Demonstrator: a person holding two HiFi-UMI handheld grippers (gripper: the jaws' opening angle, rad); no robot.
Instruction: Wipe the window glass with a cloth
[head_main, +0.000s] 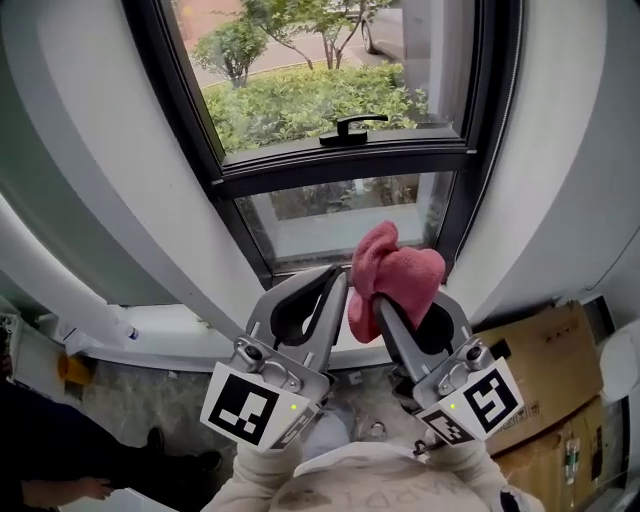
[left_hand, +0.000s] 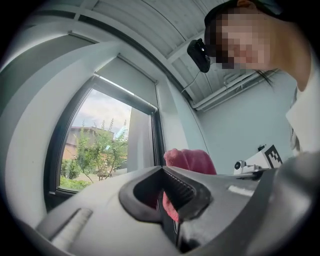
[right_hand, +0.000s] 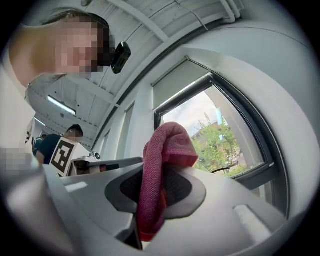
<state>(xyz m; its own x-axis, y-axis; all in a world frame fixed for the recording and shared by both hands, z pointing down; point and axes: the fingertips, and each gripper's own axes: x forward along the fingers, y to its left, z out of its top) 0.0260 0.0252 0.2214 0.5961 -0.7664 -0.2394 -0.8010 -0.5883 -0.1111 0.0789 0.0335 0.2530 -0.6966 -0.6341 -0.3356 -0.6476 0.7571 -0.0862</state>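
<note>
Before the dark-framed window glass (head_main: 330, 215), we find the crumpled pink terry cloth (head_main: 395, 270) clamped in the right gripper (head_main: 408, 300) and bunched above its jaws. The left gripper (head_main: 338, 282) is closed to a slit, with a pink sliver in it. We judge the cloth light, soft and limp; a thick fold gives the best hold.

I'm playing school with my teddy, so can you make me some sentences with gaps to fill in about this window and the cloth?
1. The pink cloth is clamped in the ___ gripper.
2. The window handle on the frame above the cloth is coloured ___.
3. The cardboard box lies at the person's ___ side.

Missing words: right; black; right.
</note>
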